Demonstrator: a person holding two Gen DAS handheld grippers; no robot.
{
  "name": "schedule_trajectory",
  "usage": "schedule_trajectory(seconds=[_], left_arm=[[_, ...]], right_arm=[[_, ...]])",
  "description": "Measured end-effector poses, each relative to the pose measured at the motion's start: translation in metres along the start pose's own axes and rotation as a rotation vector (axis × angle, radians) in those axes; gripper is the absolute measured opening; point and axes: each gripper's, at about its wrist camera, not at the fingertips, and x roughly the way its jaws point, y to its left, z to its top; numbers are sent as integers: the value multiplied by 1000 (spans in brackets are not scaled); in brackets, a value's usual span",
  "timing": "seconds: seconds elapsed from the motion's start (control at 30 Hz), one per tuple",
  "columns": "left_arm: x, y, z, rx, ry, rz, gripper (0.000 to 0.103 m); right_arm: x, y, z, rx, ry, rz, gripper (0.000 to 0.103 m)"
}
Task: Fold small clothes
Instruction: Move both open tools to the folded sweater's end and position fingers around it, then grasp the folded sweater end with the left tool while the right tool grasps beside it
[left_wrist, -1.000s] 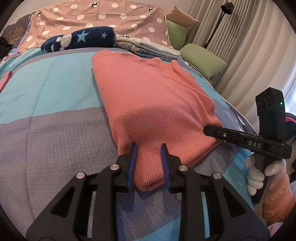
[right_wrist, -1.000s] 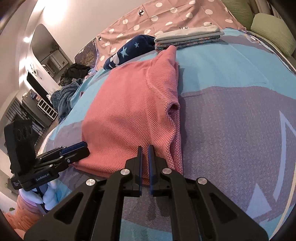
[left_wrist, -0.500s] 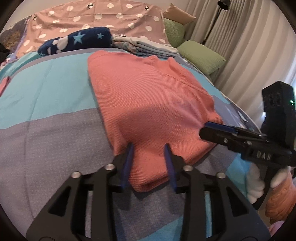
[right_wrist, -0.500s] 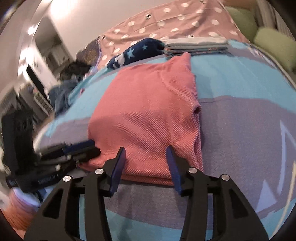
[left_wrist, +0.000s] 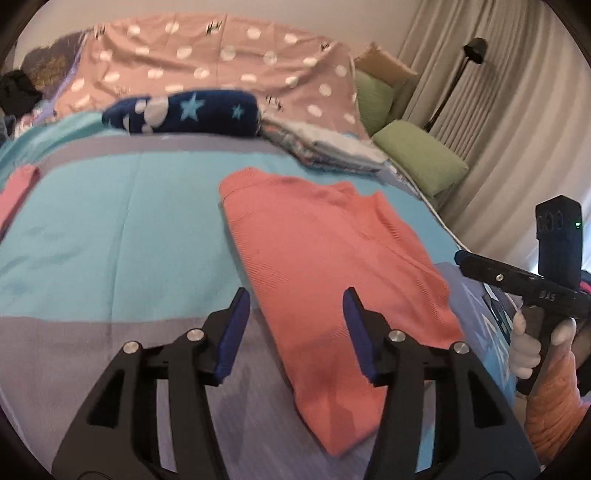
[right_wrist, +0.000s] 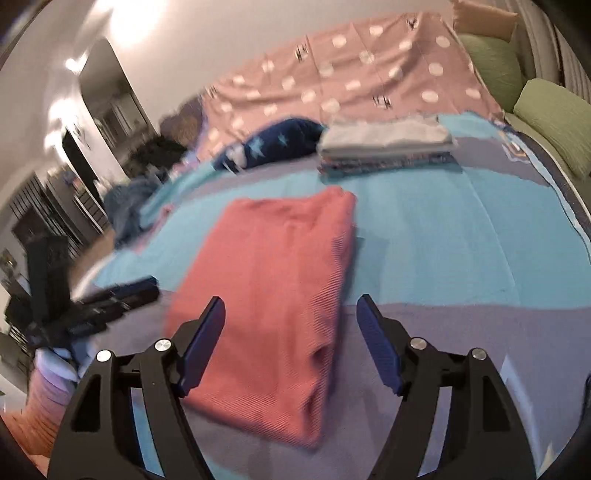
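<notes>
Nearest, my left hand-held gripper (left_wrist: 293, 332) and right hand-held gripper (right_wrist: 291, 341) both stand with jaws apart, having just been opening; neither holds anything, though the near hem shows between each pair. Just beyond, one folded pink garment (left_wrist: 332, 266) lies flat on the bed (left_wrist: 110, 229). The risk, as I judge it: a low jaw could snag the hem and drag the fold open. Farther back lie one stack of folded clothes (right_wrist: 386, 149), one navy star-print roll (left_wrist: 184, 114), and two green pillows (left_wrist: 417, 158).
</notes>
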Motion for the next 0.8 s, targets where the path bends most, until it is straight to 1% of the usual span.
schedule_trajectory(seconds=[0.07, 0.1, 0.17, 0.23, 0.37, 0.43, 0.53, 0.57, 0.67, 0.8], left_arm=[[18, 5, 5, -24, 42, -14, 53], [27, 8, 7, -35, 64, -28, 53], [40, 9, 9, -43, 88, -39, 53], [51, 11, 13, -52, 110, -51, 59], [68, 17, 21, -58, 133, -83, 63], [74, 21, 25, -64, 134, -108, 65], [83, 29, 32, -90, 135, -149, 65], [86, 31, 34, -96, 135, -158, 65], [96, 35, 42, -106, 132, -181, 65], [106, 34, 50, -90, 124, -179, 64]], right_arm=[[16, -8, 3, 38, 43, 21, 74], [25, -13, 4, 59, 66, 45, 74], [38, -19, 6, 74, 92, 71, 74], [50, -23, 7, 85, 119, 95, 74], [61, -26, 11, 69, 119, 138, 74], [68, -31, 17, 74, 123, 180, 74], [80, -42, 26, 115, 121, 250, 74], [82, -45, 28, 121, 120, 261, 73], [94, -44, 37, 96, 126, 256, 65], [103, -33, 44, 18, 132, 236, 64]])
